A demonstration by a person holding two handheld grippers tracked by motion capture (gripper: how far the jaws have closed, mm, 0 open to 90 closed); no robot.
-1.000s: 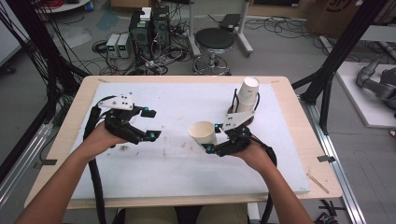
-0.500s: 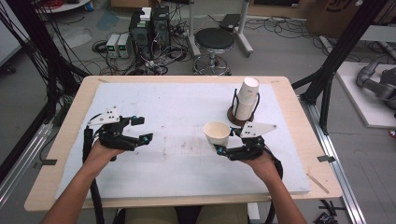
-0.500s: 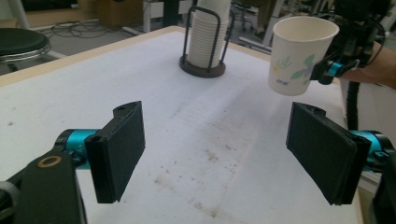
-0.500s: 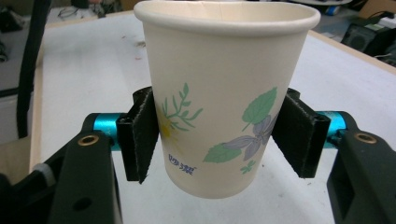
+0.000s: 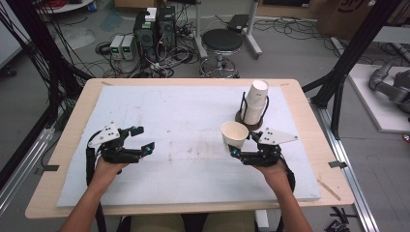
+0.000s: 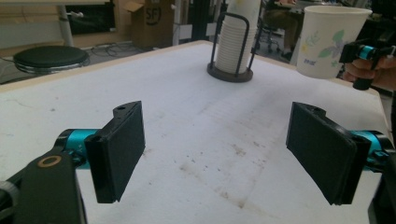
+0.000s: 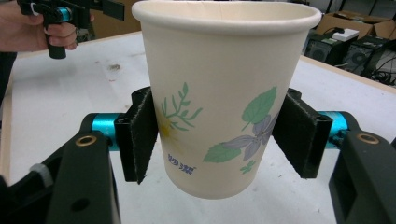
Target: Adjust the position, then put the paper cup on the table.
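In the high view, the right tool (image 5: 236,149) holds a paper cup (image 5: 234,136) upright at the right of the surface (image 5: 183,111), its mouth open to the camera and nothing to be seen inside it. Just beyond it, on the far right, a wire cup holder (image 5: 253,112) on a round dark base carries a stack of cups (image 5: 255,100) turned mouth down, leaning a little. The left tool (image 5: 142,140) sits at the near left, well apart from the cup, its jaws wide and bare over the white sheet. In the left gripper view, the two black pads (image 6: 122,149) stand far apart with nothing between them, above the stained white sheet; the holder (image 6: 232,46) with its nested cups (image 6: 235,43) stands at the far side, and the cup (image 6: 330,39), printed with leaves and flowers, hangs to the right in the other tool (image 6: 348,52). In the right gripper view, the cup (image 7: 223,93) sits upright between the pads (image 7: 140,135), which lie against its lower wall on either side; its base hangs clear above the surface. These jaws have just been easing open a little with the cup between them, yet the pads rest on the cup's sides. The other hand (image 7: 32,27) and its tool show at the far left.
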